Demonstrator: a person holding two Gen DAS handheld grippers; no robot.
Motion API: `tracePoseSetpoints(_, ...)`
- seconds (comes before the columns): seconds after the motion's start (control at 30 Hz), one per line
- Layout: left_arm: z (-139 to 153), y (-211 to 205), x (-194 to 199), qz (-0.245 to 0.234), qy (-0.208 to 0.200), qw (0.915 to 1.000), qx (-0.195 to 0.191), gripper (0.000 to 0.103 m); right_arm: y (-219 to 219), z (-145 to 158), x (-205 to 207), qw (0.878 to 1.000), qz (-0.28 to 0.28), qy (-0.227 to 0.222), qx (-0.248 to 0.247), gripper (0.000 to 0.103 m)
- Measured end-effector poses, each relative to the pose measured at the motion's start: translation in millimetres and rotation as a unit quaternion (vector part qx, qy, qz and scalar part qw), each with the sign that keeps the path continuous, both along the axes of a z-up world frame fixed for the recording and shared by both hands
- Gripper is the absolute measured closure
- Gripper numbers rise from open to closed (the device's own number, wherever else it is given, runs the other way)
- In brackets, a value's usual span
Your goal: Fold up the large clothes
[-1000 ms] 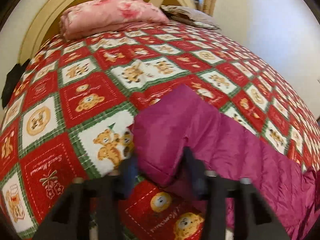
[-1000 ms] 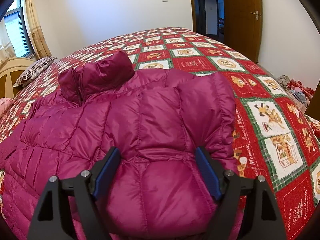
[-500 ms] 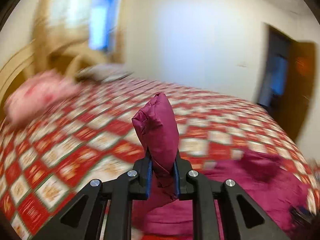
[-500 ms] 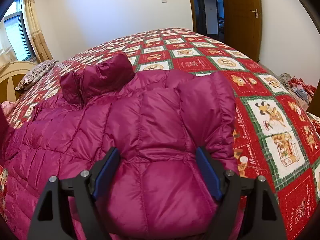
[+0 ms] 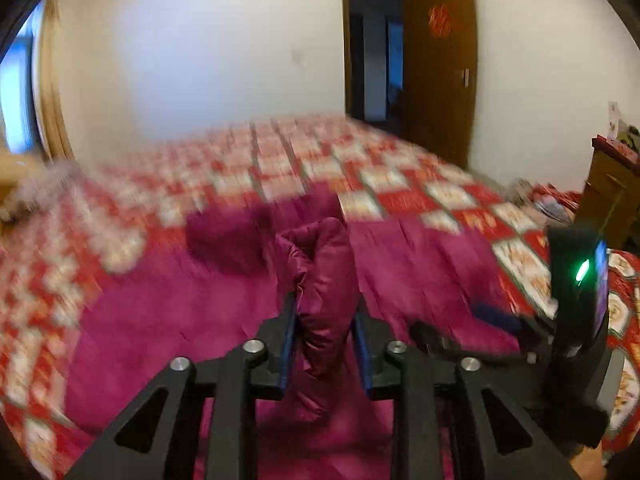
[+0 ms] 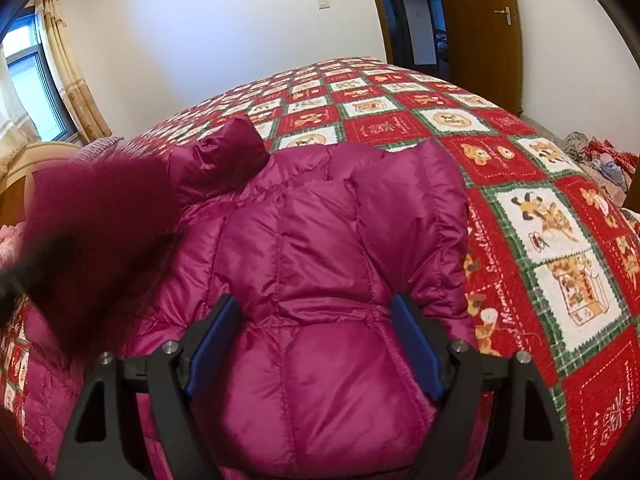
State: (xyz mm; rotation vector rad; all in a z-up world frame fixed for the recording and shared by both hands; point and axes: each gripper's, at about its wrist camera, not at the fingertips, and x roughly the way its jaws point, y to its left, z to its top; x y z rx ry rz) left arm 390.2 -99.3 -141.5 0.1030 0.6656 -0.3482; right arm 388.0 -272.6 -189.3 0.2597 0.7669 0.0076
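One jacket (image 6: 320, 280) — magenta, quilted. One bed (image 6: 560, 248). Two grippers — left (image 5: 324, 344), right (image 6: 316, 344). One door (image 6: 480, 20). One window (image 6: 24, 92), one curtain (image 6: 68, 80).

A raised sleeve (image 6: 100, 240) blocks the right gripper (image 6: 316, 344) on its left. Bare quilt (image 6: 560, 240) lies open to its right.

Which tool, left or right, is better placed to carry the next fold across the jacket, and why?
Left. The left tool is shut on the jacket's sleeve, lifted; the right tool is open over the jacket.
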Motion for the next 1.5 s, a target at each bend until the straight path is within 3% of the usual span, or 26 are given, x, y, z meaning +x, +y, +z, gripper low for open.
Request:
tracePoseSetpoints(0.07, -13.0, 0.2, -0.1, -0.009, 0.041, 0.9989, -0.018, 0.062, -1.1, -0.1, -0.2, 1.000, 0.000, -0.001, 0.004, 0.022)
tracePoseSetpoints(0.17, -13.6, 3.7, -14.0, -0.027, 0.044, 0.9981, -0.033, 0.054, -1.5, -0.1, -0.6, 1.000, 0.000, -0.002, 0.006, 0.022)
tracePoseSetpoints(0.23, -9.5, 9.9, -25.1, -0.040, 0.045, 0.9973, -0.043, 0.033, -1.6, 0.0, -0.4, 1.000, 0.000, -0.002, 0.006, 0.022)
tracePoseSetpoints(0.3, -4.0, 17.4, -35.7, -0.045, 0.036, 0.9972, -0.047, 0.025, -1.7, 0.0, -0.4, 1.000, 0.000, -0.001, 0.005, 0.022)
tracePoseSetpoints(0.4, 4.2, 38.6, -49.6, -0.036, 0.032, 0.9974, -0.054, 0.025, -0.9, 0.0, -0.1, 1.000, 0.000, 0.000, 0.002, 0.022)
tracePoseSetpoints(0.57, 15.2, 93.9, -46.9, 0.024, 0.038, 0.9966, -0.068, 0.025, -0.9, 9.7, -6.2, 1.000, 0.002, 0.011, 0.000, 0.022)
tracePoseSetpoints(0.73, 25.7, 155.7, -29.9, 0.107, 0.015, 0.9934, -0.039, 0.025, 4.7, 67.5, -57.9, 0.995, -0.009, -0.089, -0.047, 0.020)
tracePoseSetpoints(0.77, 26.2, 166.9, -18.8, 0.131, 0.020, 0.9904, -0.039, 0.025, 9.6, 75.9, -60.2, 0.994, 0.000, -0.099, -0.045, 0.022)
tracePoseSetpoints(0.9, 22.8, 182.1, 21.8, 0.196, 0.032, 0.9791, -0.044, 0.025, 50.1, 92.7, -35.2, 0.993, 0.063, -0.089, -0.042, 0.047)
tracePoseSetpoints(1.0, 12.7, 179.9, 42.5, 0.226, 0.039, 0.9731, -0.018, 0.025, 81.8, 85.1, -6.2, 0.992, 0.097, -0.069, -0.046, 0.055)
tracePoseSetpoints(1.13, -14.6, 166.5, 60.2, 0.244, 0.058, 0.9673, 0.041, 0.025, 101.9, 47.3, 19.9, 0.990, 0.118, -0.012, -0.082, 0.064)
tracePoseSetpoints(1.3, -52.8, 169.6, 56.9, 0.233, 0.085, 0.9683, 0.026, 0.024, 79.8, 2.1, 21.0, 0.987, 0.110, 0.034, -0.108, 0.069)
tracePoseSetpoints(1.4, -65.2, 167.5, 61.2, 0.234, 0.104, 0.9665, 0.022, 0.014, 67.5, -4.6, 18.2, 0.991, 0.104, 0.033, -0.079, 0.068)
tracePoseSetpoints(1.5, -68.4, 170.6, 66.8, 0.246, 0.118, 0.9618, 0.021, 0.005, 69.0, -4.6, 17.0, 0.990, 0.106, 0.037, -0.085, 0.068)
